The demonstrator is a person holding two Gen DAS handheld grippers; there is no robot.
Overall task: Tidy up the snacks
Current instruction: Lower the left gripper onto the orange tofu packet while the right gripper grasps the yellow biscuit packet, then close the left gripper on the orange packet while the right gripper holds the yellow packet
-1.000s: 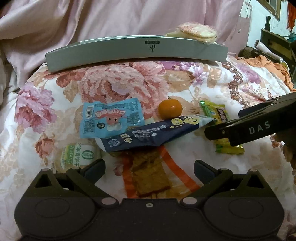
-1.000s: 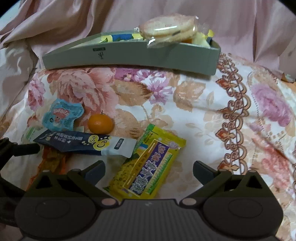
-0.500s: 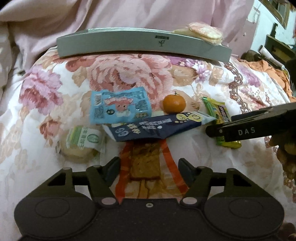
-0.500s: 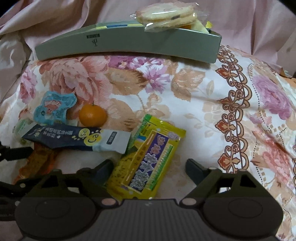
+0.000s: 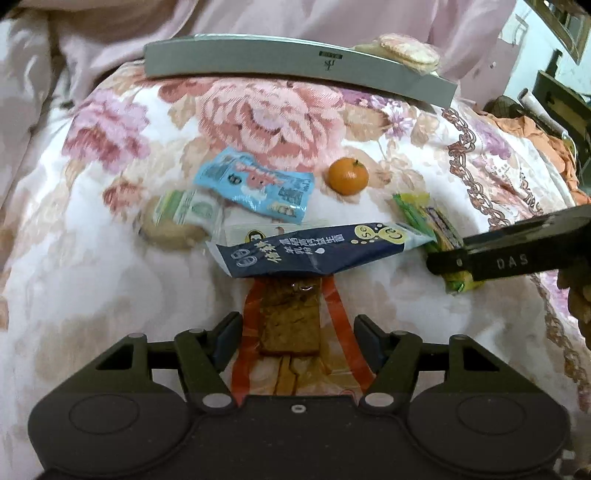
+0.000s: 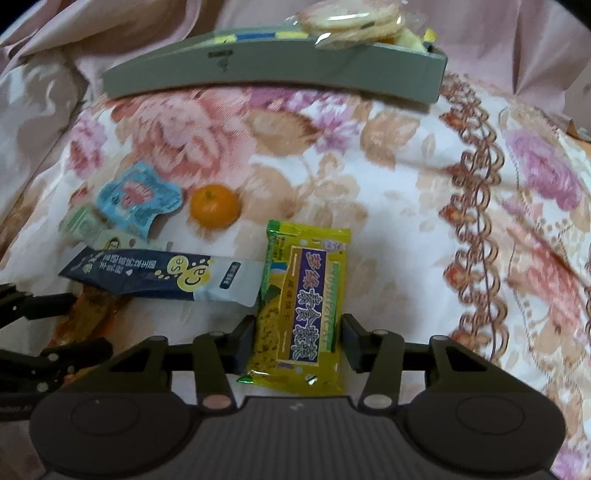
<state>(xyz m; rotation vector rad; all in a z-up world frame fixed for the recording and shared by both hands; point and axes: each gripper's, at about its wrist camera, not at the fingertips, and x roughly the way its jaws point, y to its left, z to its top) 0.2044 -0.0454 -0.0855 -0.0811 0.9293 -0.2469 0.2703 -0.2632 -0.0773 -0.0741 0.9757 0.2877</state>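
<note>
left claw [image 5: 295, 334] half-open, angled down, right claw [image 6: 298, 339] closing, angled down

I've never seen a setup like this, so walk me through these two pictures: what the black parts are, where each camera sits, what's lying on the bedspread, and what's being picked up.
No robot here: a person holds a two-finger gripper in each hand, with a camera on each looking along its fingers.

In the left view, the left gripper straddles an orange-edged packet of brown snack; whether it is pinched is unclear. In the right view, the right gripper is closing around a yellow cracker packet.

On the floral bedspread also lie a mandarin, a light blue packet, a dark blue sachet and a green-labelled snack. Behind sits a grey box already holding snacks, with round crackers on top.
</note>
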